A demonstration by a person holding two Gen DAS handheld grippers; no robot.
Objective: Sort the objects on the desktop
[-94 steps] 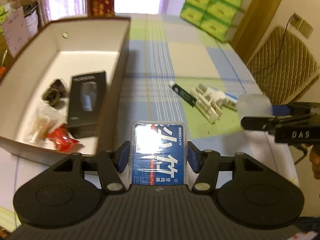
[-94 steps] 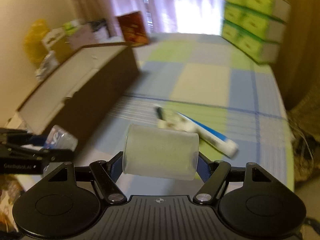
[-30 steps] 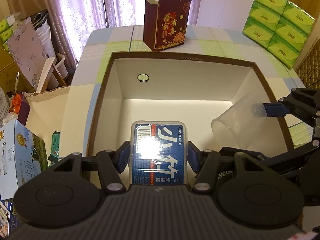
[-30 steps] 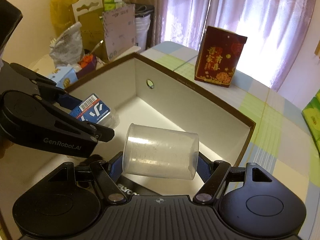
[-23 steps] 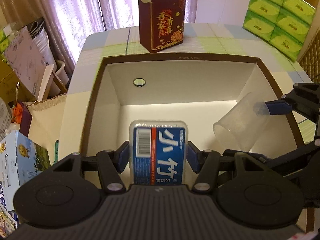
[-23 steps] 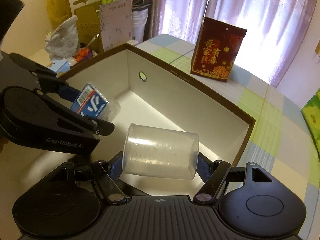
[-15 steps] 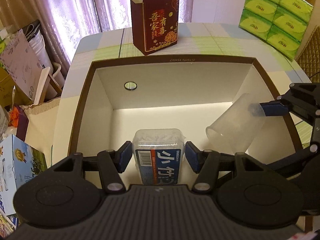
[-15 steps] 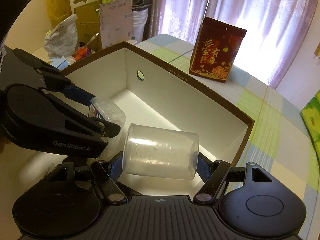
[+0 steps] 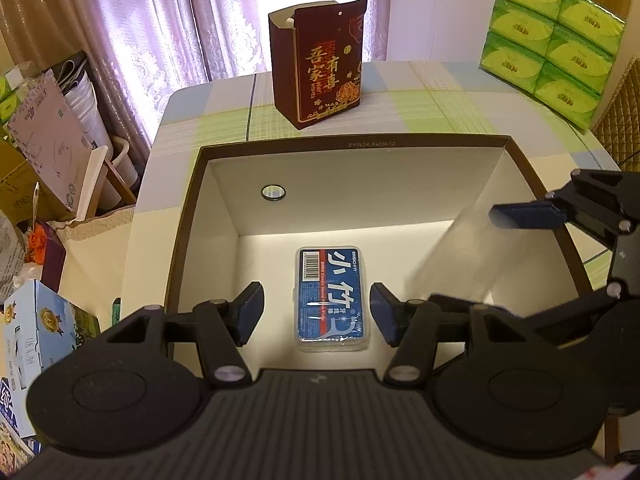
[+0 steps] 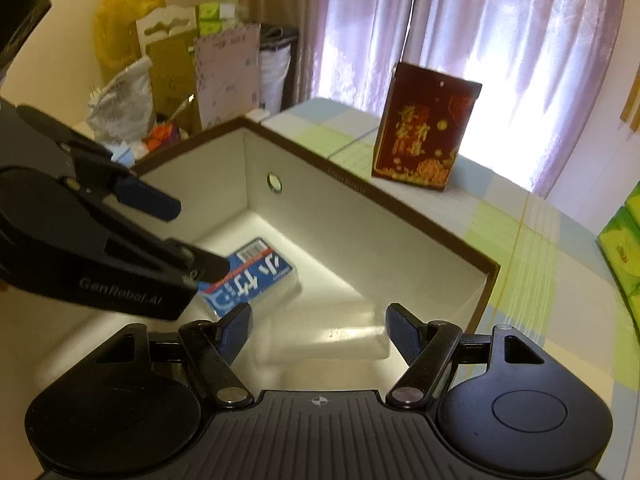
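Both tools are wide open and hold nothing. The left tool (image 9: 316,312) hangs over the blue pack (image 9: 331,298) lying in the box (image 9: 352,145). The clear cup (image 10: 324,342) is a blur between the right tool's (image 10: 318,330) fingers, at 3 o'clock of the pack.

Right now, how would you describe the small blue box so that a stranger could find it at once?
Look for the big brown-rimmed storage box with white walls on the checked tablecloth. On its floor, near the middle, lies the small blue box in a clear case. Its white characters and barcode distinguish it from the blurred clear plastic cup beside it.
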